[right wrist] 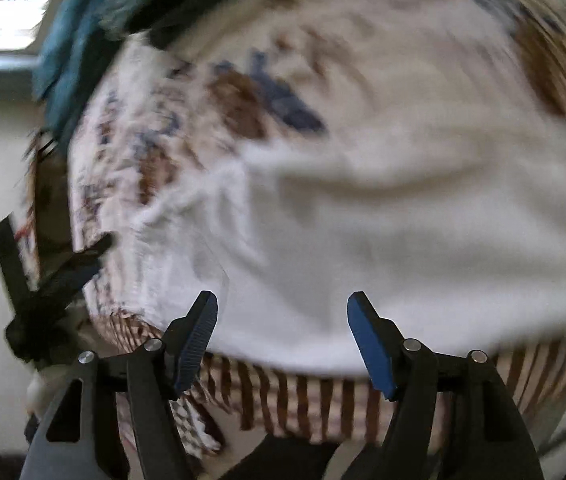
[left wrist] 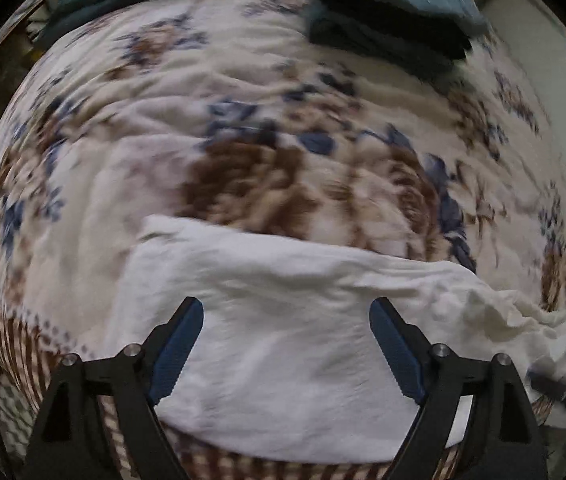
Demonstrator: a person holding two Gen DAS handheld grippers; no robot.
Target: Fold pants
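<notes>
Left wrist view: the left gripper (left wrist: 286, 322) hangs over one pair of white pants (left wrist: 283, 340) spread on the floral bedspread (left wrist: 163, 112), jaws apart, nothing between them. The pants lie directly beneath and ahead of the jaws, long axis running across them toward a crumpled end at the right. One stack of dark teal folded clothes (left wrist: 391, 16) sits well beyond the pants. Right wrist view, blurred: the right gripper (right wrist: 282, 316) also stands with jaws apart and empty above the pants' near edge. Both hands look about equally near the pants.
</notes>
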